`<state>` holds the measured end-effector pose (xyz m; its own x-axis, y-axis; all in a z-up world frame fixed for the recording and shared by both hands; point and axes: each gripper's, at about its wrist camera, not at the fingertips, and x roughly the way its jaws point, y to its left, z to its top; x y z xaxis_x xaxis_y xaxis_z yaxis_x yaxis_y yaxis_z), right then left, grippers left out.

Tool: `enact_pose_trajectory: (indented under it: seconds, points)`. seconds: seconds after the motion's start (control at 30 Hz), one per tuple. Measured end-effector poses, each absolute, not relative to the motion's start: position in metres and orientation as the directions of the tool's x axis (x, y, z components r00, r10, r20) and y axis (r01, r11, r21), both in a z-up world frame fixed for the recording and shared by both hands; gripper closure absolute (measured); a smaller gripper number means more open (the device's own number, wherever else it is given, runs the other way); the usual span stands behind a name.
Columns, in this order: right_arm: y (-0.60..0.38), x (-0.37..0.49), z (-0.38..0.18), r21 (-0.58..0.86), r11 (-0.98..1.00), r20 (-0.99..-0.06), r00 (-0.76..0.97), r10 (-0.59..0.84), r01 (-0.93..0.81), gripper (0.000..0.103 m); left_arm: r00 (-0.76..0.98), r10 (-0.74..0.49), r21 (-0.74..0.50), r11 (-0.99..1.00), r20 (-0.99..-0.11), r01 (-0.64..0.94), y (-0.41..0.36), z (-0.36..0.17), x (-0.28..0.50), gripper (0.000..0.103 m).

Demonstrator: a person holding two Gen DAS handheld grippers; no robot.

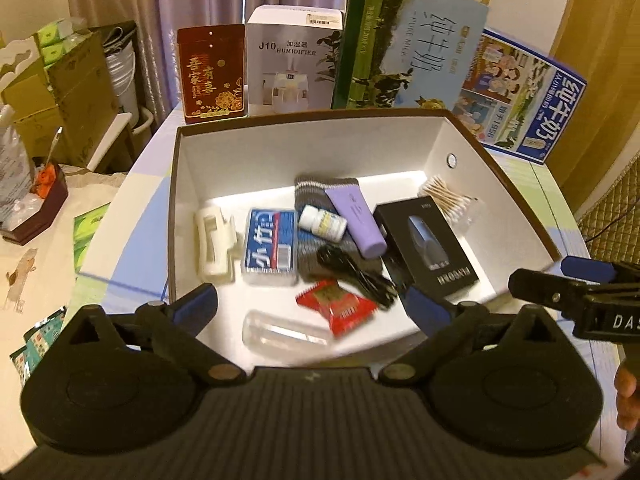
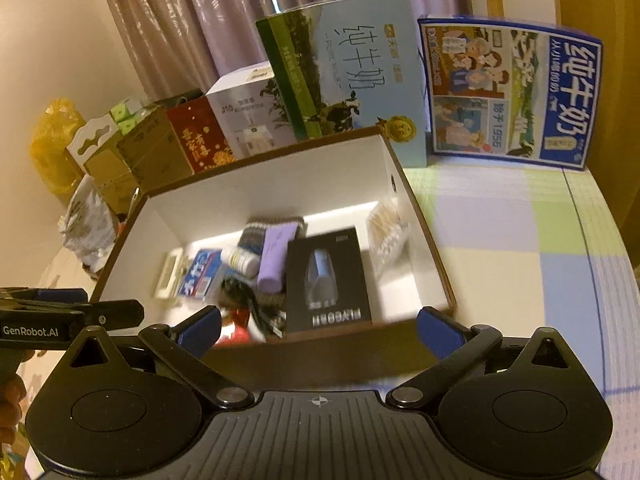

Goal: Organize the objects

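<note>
A brown box with white inside (image 1: 192, 184) (image 2: 168, 224) holds several items: a black shaver box (image 1: 428, 240) (image 2: 326, 276), purple tube (image 1: 356, 220) (image 2: 276, 260), white pill bottle (image 1: 322, 222), blue pack (image 1: 270, 246) (image 2: 202, 274), cream clip (image 1: 214, 242), grey sock (image 1: 320, 188), cotton swabs (image 1: 448, 198) (image 2: 386, 236), red packet (image 1: 338, 308), clear tube (image 1: 280, 334), black cable (image 1: 354, 276). My left gripper (image 1: 308, 308) hangs open over the box's near edge, empty. My right gripper (image 2: 318, 326) is open and empty at the near wall.
Behind the box stand a red tin (image 1: 212, 74), a humidifier box (image 1: 294, 60) and two milk cartons (image 1: 404, 40) (image 2: 508, 92). Checked cloth covers the table (image 2: 520, 248). Cardboard boxes (image 1: 60, 92) sit off to the left. A hand (image 1: 626, 396) shows at the right edge.
</note>
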<state>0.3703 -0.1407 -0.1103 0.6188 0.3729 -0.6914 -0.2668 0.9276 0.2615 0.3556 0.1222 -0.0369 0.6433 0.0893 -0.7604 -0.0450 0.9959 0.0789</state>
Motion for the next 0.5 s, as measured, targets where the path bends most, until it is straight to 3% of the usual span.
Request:
enact_pose_trajectory:
  seconds: [0.5]
  points:
    - [-0.173, 0.280, -0.104, 0.209, 0.936, -0.707, 0.618, 0.344, -0.282, 0.002, 0.657, 0.117, 0.093, 0.993, -0.745, -0.072, 0.076, -0.036, 0.257, 0.001]
